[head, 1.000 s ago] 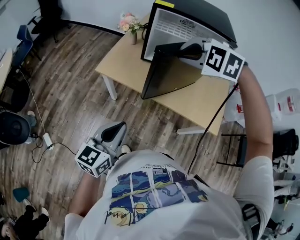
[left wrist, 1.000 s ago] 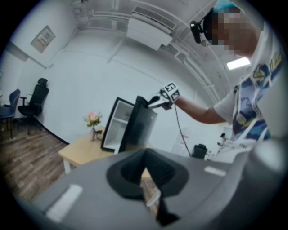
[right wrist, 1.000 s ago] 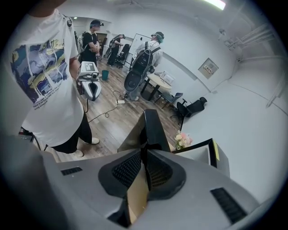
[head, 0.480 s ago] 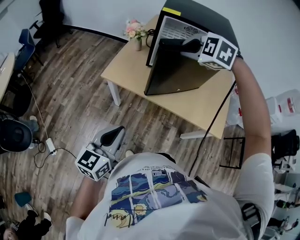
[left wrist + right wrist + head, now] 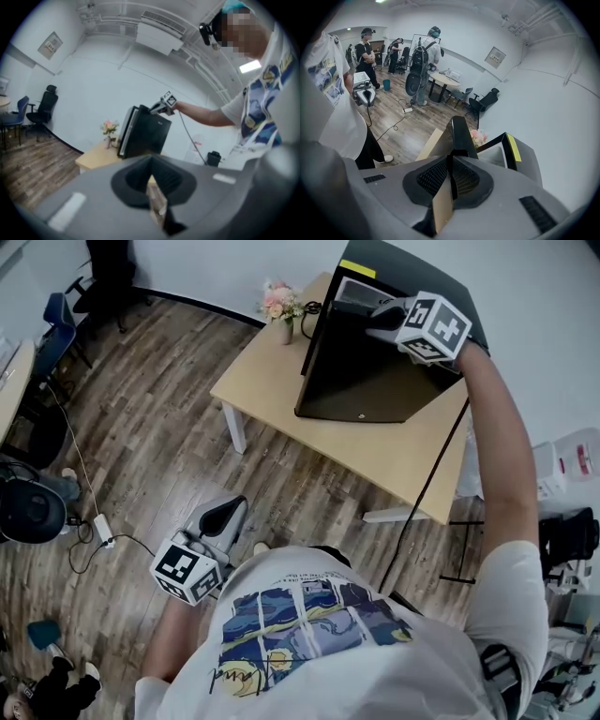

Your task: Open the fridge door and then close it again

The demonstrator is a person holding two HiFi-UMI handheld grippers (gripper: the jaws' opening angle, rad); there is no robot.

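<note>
Grey left tongs [image 5: 223,514] hang closed and empty above the wood floor [image 5: 141,427]. Farther right, the black fridge [image 5: 417,273] stands on the worktop [image 5: 267,381], with the closed right tongs [image 5: 380,315] at its door's [image 5: 361,371] top edge. The right gripper view looks into the gap, showing white interior [image 5: 499,157].

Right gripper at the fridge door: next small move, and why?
Probably push the black fridge door a little further toward the black fridge cabinet until it seats. The door is ajar: the white interior shows in the gap. The right gripper, jaws together, sits at the door's top edge, placed to push. The left gripper hangs low, away from the fridge.
</note>
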